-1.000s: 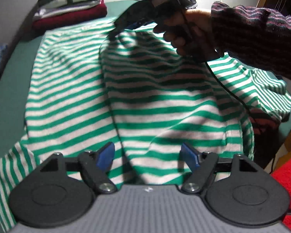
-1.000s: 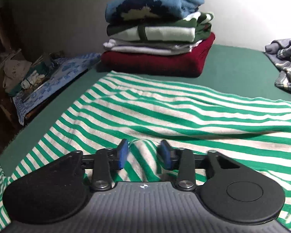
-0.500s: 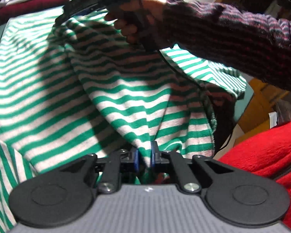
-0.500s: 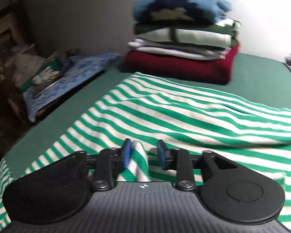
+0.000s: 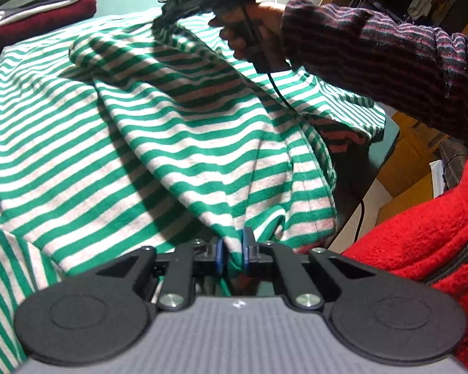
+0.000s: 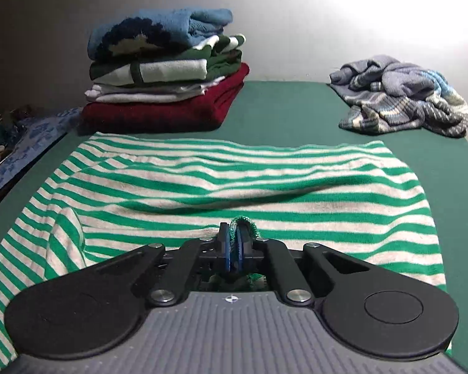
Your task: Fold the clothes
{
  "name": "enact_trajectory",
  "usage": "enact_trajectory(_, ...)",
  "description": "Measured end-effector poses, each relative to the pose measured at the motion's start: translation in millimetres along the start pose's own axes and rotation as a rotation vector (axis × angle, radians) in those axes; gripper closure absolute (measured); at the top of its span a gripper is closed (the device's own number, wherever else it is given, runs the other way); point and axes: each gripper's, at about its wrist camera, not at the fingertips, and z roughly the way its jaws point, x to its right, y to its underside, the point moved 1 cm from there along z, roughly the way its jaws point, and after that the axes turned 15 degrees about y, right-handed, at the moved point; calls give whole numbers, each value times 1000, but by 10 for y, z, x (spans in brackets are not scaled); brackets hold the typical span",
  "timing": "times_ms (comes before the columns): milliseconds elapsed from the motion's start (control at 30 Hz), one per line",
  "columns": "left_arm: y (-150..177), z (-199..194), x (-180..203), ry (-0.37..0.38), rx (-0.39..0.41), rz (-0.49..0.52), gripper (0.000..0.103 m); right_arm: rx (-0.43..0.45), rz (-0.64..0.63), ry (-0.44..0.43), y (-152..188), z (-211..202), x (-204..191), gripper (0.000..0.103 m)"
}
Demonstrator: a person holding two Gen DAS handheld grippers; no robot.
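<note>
Fabric of the striped shirt [image 5: 146, 131] is clamped in the left claw [image 5: 232, 254] and in the right claw [image 6: 234, 251], both angled downward. A hand [image 5: 252, 37] in a striped sleeve [image 5: 390, 62] lifts one edge off the green worktop [image 6: 284, 109]; folded stack [image 6: 165, 71] behind.

Dim, sharp fisheye views; glare on the upper-right wall [image 6: 390, 15].
</note>
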Motion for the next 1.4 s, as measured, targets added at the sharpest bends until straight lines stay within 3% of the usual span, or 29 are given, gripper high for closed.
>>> enact_trajectory(67,31,1,17,4,-4,0,99,2,8,74,-16,53,68,99)
enact_trajectory(200,59,0,33,7,-11,-1,99,-39,-5,97,36,102,190,95)
enact_trajectory(300,74,-69,42,-1,-15,-3,98,15,-22,114,2,-196,179,79)
enact_trajectory(367,74,-208,16,-14,1,-14,96,46,-22,26,2,-480,123,73)
enact_trajectory(433,11,-394,-6,-38,41,-15,91,-20,-10,-153,67,-627,25,70)
enact_trajectory(467,-31,-491,-20,-49,67,-14,85,-55,-14,-212,122,-663,-33,67)
enact_trajectory(500,-85,-568,-44,-56,96,-11,68,-74,-29,-219,193,-671,-83,65)
enact_trajectory(567,-203,-616,-120,-82,148,-9,45,-92,-69,-164,354,-650,-175,62)
enact_trajectory(667,-427,-400,-285,-141,188,1,47,-150,39,-83,519,-619,-88,69)
enact_trajectory(700,-516,-285,-376,-170,191,-12,53,-147,77,-95,539,-679,-63,74)
enact_trajectory(733,-604,-174,-468,-197,195,-25,58,-138,102,-123,549,-764,-56,85)
enact_trajectory(767,-682,-75,-561,-213,203,-38,68,-115,104,-138,565,-864,-71,86)
enact_trajectory(800,-758,18,-653,-229,210,-51,80,-94,87,-143,585,-955,-108,86)
enact_trajectory(833,-819,93,-744,-248,208,-62,84,-93,62,-157,612,-1026,-156,86)
enact_trajectory(900,-905,169,-884,-257,205,-78,86,-113,4,-179,690,-1102,-216,86)
enact_trajectory(967,-950,178,-950,-233,217,-92,86,-131,-43,-87,797,-1103,-199,86)
enact_trajectory(1000,-963,182,-965,-217,221,-102,85,-142,-37,-48,850,-1095,-149,86)
enact_trajectory(1067,-977,195,-979,-209,235,-121,86,-161,64,-77,928,-1116,7,85)
enact_trajectory(1167,-980,219,-978,-226,263,-146,103,-147,96,-108,1017,-1176,22,76)
enact_trajectory(1267,-924,171,-854,-286,279,-121,103,-90,6,-81,1058,-1224,-106,72)
enact_trajectory(1400,-766,35,-637,-343,278,-70,103,-65,20,-78,1086,-1235,-105,69)
